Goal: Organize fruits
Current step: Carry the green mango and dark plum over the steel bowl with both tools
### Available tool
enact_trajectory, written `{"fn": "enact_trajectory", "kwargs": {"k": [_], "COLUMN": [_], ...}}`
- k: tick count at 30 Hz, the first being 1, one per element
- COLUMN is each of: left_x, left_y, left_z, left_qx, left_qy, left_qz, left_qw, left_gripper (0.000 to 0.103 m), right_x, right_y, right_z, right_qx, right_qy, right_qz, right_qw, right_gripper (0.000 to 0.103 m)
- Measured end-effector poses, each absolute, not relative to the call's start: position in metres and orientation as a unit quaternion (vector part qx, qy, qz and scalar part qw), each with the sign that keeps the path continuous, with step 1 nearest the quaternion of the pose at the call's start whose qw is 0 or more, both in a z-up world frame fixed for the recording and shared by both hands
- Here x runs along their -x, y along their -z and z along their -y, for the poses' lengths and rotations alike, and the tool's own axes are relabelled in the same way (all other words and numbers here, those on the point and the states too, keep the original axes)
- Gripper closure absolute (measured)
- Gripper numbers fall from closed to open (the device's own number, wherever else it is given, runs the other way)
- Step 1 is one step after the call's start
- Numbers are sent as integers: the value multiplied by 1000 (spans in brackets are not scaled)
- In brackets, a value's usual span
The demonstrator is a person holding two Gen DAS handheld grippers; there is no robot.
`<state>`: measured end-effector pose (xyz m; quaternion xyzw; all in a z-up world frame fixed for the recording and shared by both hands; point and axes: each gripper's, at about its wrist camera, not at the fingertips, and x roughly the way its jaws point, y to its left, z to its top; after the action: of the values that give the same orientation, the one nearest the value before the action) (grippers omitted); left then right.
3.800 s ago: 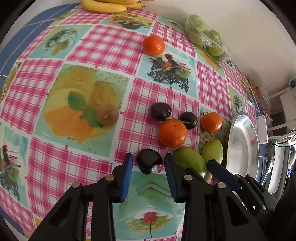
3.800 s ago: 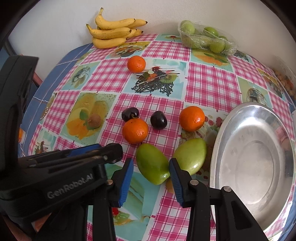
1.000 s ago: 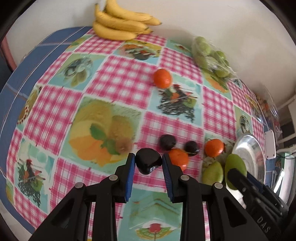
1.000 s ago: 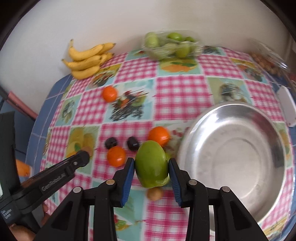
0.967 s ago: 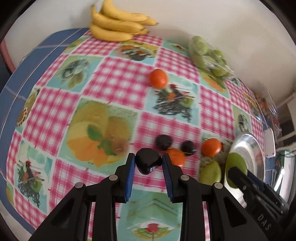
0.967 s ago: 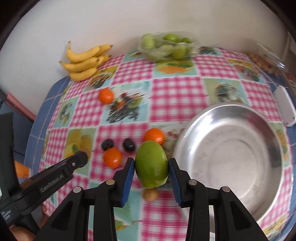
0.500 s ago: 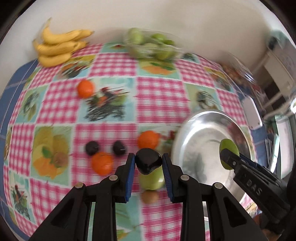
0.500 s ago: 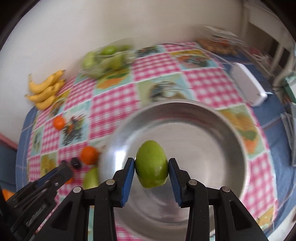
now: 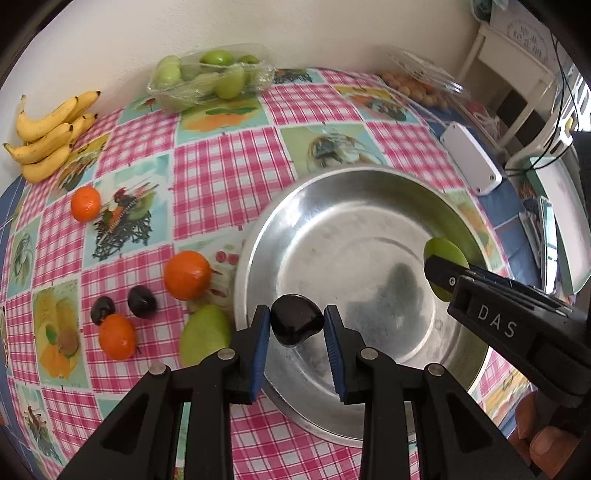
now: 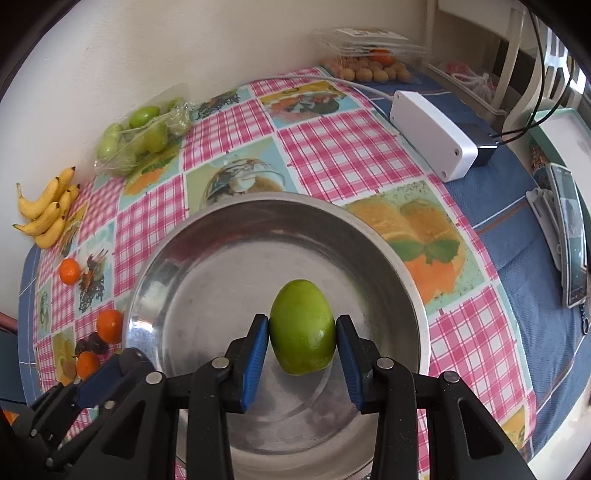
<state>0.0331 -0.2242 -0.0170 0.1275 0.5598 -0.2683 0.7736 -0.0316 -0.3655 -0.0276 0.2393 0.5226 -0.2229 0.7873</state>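
Both tongs moved over steel bowl point(image 10: 369, 236) | right tongs point(image 10: 302, 343) clamp green mango point(image 10: 302, 326) upright | left tongs point(image 9: 296, 332) clamp dark plum point(image 9: 295, 324)

Cream wall point(image 9: 295, 33) behind table; white furniture point(image 9: 517, 48) at right; soft daylight.

Since the earliest pictures both fruits have left the desk: the left gripper point(image 9: 296, 324), then open around a dark plum point(image 9: 295, 324) lying on the cloth, now clamps it in the air above the bowl point(image 9: 332, 192), near its 7 o'clock rim. The right gripper point(image 10: 302, 338), which then stood open around a green mango point(image 10: 302, 326) on the cloth, has closed on it and carried it over the middle of the bowl. A second green mango point(image 9: 203, 338), formerly touching the first, now lies alone on the cloth at the bowl's 8 o'clock.
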Motion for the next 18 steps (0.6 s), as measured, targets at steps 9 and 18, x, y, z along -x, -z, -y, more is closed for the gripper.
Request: {"fn": "enact_trajectory", "kwargs": {"k": [9,18], "left_x": [-30,-28], "left_y": [29,35], "left_z": [230,230], "left_qx": [-135,-143], "left_qy": [266,262], "left_qz": [-567,-573], "left_qw": [767,763], "left_gripper": [72,72], "right_x": [29,25], "right_y": [34,36], "right_z": [361,359], "right_qx": [-237,-231], "right_qy": [220,213], "right_qz": [-535,-541], "right_qw": [781,780], "right_gripper": [62,63]}}
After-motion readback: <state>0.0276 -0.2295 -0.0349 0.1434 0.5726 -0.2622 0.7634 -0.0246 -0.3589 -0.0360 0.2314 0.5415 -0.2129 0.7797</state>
